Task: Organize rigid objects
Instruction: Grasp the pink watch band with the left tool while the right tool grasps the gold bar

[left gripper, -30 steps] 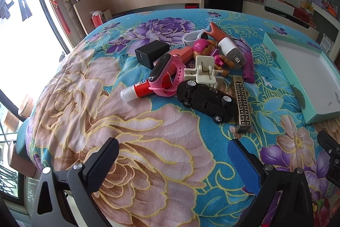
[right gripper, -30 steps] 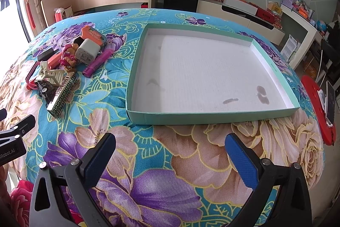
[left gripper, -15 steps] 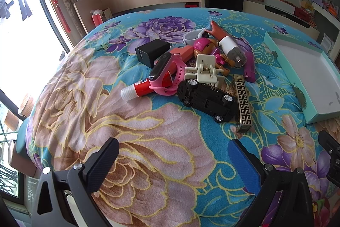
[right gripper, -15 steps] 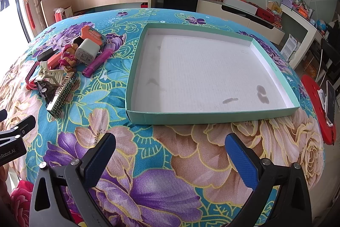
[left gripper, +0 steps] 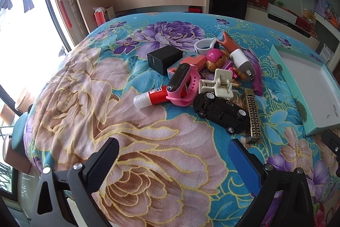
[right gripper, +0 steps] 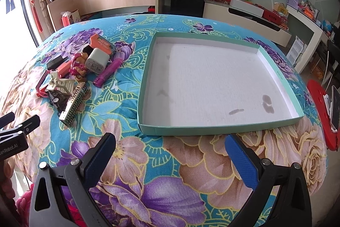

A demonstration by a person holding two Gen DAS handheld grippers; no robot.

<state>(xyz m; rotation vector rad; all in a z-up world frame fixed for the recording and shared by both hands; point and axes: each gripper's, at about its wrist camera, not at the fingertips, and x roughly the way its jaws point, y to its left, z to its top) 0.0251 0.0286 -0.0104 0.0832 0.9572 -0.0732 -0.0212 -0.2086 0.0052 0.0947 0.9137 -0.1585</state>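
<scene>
While both of my grippers hover above the flowered cloth, this is how things stand.

Left gripper (left gripper: 173,154): my jaws are spread wide with nothing between them, above a big pink bloom on the tablecloth (left gripper: 85,82), short of the pile.

Right gripper (right gripper: 170,148): jaws likewise spread wide and empty, just in front of the near wall of the tray (right gripper: 212,129).

Tray: shallow, teal outside and white inside, to the right of the pile; a few dark smudges mark its floor and nothing else lies in it.

Pile: all the small things sit in one cluster on the cloth, left of the tray and apart from it.

Toy car (left gripper: 221,112): black, at the near edge of the pile, touching the patterned lighter (left gripper: 252,114) on its right.

Glue stick (left gripper: 153,97): red with a white cap, lying on its side under the pink smartwatch (left gripper: 182,82).

White clip (left gripper: 218,84): just behind the car.

Black charger (left gripper: 164,59): at the far left of the cluster.

White charger (right gripper: 96,61): leaning beside the pink doll (right gripper: 77,67), with the orange case (right gripper: 102,44) behind it.

Purple tube (right gripper: 108,72): lying on the pile's tray side.
</scene>
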